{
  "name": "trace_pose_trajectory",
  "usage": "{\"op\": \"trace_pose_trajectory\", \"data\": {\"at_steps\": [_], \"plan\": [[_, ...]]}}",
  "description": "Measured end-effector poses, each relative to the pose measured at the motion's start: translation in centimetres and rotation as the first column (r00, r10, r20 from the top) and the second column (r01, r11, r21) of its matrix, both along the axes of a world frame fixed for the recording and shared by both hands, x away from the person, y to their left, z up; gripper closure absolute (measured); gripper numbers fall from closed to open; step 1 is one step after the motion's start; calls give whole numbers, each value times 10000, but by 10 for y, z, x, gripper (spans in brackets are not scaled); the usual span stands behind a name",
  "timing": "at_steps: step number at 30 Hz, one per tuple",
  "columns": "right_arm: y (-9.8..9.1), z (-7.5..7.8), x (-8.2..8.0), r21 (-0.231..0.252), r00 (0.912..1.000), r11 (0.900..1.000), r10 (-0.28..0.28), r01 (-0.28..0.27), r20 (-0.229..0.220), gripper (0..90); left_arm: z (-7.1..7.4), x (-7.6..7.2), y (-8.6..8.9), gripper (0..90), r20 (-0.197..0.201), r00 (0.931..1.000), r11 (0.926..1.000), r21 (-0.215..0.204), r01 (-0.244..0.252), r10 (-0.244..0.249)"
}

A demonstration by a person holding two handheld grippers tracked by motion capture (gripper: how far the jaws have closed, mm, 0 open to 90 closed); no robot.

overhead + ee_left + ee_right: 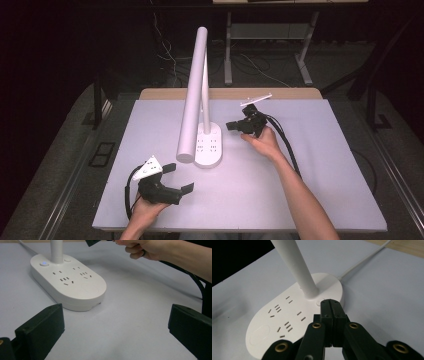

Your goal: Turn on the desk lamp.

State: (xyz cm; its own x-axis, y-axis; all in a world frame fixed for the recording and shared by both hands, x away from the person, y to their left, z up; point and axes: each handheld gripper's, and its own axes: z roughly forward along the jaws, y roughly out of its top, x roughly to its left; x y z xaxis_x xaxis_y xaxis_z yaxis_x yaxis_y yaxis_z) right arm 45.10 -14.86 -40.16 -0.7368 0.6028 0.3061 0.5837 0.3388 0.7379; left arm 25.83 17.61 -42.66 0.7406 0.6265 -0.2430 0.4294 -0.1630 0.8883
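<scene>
A white desk lamp stands mid-table on an oval base (209,145) that carries several power sockets; its tube-shaped head (192,95) reaches toward me. In the left gripper view the base (72,285) shows a lit blue button (44,263) beside the stem. My right gripper (232,126) is shut with nothing in it, just right of the base's far end. In the right gripper view its tips (331,304) sit close above a small round button (320,302) by the stem (297,267). My left gripper (180,177) is open near the front left, empty, facing the base.
The white table top (310,165) has free room at the right and front. The lamp's white cord (364,261) runs off the far edge. Black cables (285,145) trail from the right gripper along the forearm. A small white strip (256,99) lies at the back edge.
</scene>
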Motion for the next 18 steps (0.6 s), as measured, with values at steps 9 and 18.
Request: {"op": "trace_pose_trajectory", "data": {"at_steps": [9,18], "plan": [[-28,17,-18,5,9988,9996,-299,299,391,651,0,0,0,0,-23,10000,10000,-13,-36,36],[-56,36,-41,140,9940,9967,-809,801,743,178,0,-1,0,0,2,10000,10000,-38,-90,90]]}}
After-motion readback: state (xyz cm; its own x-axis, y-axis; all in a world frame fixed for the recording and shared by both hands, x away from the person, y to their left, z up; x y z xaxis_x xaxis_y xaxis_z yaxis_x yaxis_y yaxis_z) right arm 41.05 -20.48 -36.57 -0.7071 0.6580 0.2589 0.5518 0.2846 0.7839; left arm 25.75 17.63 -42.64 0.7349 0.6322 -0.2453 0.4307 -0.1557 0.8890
